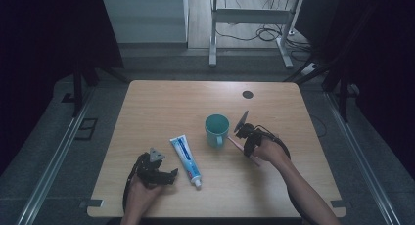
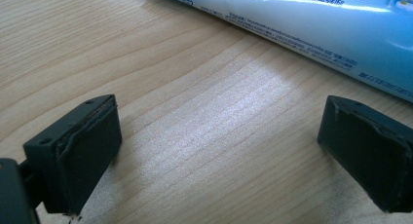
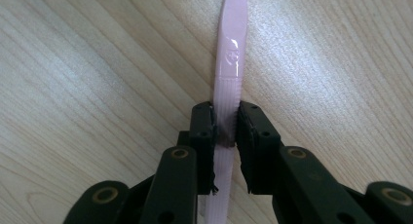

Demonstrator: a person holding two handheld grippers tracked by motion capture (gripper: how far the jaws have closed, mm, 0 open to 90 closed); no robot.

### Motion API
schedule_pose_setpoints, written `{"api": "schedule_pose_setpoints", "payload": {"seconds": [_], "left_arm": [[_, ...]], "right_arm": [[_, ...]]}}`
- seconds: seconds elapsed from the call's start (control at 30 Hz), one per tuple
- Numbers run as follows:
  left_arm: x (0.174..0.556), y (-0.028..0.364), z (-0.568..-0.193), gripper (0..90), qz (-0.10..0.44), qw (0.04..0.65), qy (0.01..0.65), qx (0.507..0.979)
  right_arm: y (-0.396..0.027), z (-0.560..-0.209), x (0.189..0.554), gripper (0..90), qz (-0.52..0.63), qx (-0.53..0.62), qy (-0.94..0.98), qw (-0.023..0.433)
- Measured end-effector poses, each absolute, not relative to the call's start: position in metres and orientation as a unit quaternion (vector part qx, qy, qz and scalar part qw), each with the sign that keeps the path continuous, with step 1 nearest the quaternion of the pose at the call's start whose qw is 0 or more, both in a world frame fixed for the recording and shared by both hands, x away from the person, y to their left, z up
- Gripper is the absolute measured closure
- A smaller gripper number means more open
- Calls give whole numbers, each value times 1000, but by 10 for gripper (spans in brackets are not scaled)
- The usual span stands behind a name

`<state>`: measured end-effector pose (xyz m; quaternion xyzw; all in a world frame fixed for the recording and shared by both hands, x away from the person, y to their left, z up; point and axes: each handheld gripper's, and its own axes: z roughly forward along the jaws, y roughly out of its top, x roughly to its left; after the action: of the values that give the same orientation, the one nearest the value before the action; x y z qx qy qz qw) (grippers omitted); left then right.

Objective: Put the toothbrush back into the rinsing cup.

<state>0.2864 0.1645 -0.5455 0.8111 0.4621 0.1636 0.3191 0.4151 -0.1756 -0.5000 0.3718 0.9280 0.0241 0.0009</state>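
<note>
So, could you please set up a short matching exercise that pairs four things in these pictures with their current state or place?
Things:
1. cup
2. toothpaste
3. toothbrush
4. left tool

States:
A. open, holding nothing
B. clamped in the right tool
C. lying flat between the two hands
D. standing upright, teal

Pairs: 1-D, 2-C, 3-B, 4-A

Dim room, light wooden tabletop point(image 1: 161, 102) at centre with a dark round hole point(image 1: 247, 94) near its far edge, grey floor point(image 1: 54, 132) around, white desk frame point(image 1: 252, 19) with tangled cables point(image 1: 259, 34) at upper centre, black curtains point(image 1: 44, 34) on both sides
</note>
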Motion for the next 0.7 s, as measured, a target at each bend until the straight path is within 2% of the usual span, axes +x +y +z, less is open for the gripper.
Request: {"api": "schedule_pose_setpoints", "payload": {"seconds": [0.37,0.7], "left_arm": [[286,165,-545,23,164,319,462,811],[286,165,-545,23,164,319,462,811]], "right_arm": [[-180,-499,417,789,30,389,921,1],[-190,-485,415,791,59,399,915,4]]}}
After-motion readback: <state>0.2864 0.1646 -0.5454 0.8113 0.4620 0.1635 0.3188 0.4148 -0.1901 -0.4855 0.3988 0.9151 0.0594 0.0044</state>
